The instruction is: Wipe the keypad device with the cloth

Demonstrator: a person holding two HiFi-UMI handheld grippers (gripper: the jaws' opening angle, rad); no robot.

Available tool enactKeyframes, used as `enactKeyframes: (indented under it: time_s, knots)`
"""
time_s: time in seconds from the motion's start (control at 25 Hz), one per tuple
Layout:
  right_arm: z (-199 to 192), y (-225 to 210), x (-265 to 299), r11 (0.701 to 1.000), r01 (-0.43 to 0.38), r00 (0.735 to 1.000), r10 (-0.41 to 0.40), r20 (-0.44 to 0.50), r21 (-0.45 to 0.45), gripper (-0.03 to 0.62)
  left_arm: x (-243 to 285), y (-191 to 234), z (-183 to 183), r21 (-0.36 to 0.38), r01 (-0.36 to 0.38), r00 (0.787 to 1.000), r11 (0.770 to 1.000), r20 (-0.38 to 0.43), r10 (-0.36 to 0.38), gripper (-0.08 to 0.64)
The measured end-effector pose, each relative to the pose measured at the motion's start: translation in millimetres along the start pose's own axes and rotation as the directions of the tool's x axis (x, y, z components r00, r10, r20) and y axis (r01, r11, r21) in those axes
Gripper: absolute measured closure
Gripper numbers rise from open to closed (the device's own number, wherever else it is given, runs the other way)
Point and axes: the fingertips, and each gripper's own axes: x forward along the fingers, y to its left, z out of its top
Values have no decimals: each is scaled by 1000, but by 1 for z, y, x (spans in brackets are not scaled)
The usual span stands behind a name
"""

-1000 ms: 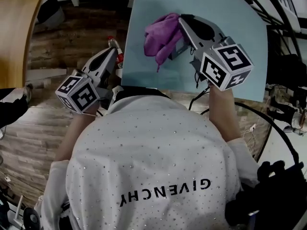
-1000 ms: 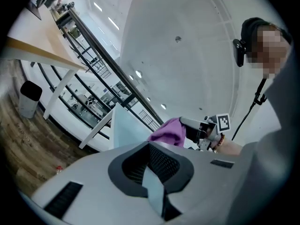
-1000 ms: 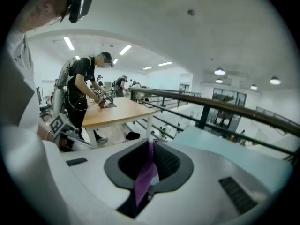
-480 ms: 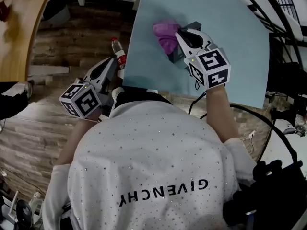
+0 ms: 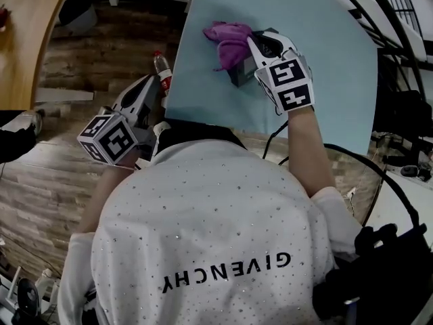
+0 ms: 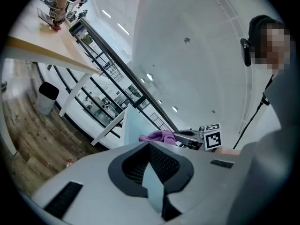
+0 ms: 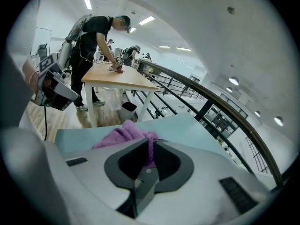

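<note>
Two grippers, one cloth, one bottle. Over the plank floor [image 5: 88, 59] the left gripper [image 5: 152, 85], jaws pressed together and empty, hangs just beside the plastic bottle [image 5: 162, 73], off the pale blue table [image 5: 325, 39]. The right gripper [image 5: 247, 42] pinches the purple cloth [image 5: 229, 36], which now sits further left than before, over the dark keypad device [image 5: 241, 74] beneath it.

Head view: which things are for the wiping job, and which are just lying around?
For the job: fluffy purple cloth, right gripper clamping it, dark grey keypad device under the cloth.
Just lying about: plastic bottle with red label on the floor, dark waste bin, idle left gripper.
</note>
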Motion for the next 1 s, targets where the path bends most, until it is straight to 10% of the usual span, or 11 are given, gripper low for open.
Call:
enactKeyframes:
  time_s: [0.4,0.72,1.0]
  knots:
    - [-30,-54,-1,983,130,991,-135,27,127,554,-10,-10,-7,-23,-73,996,997,57,75,558]
    - [-48,-90,-2,967,85,992,-105,70,241,554,-6,-34,-23,-71,-133,981,989,135,142,558]
    - [-64,-109,2,945,-26,989,-24,148,327,554,-10,-52,-47,-125,-244,927,962,262,269,558]
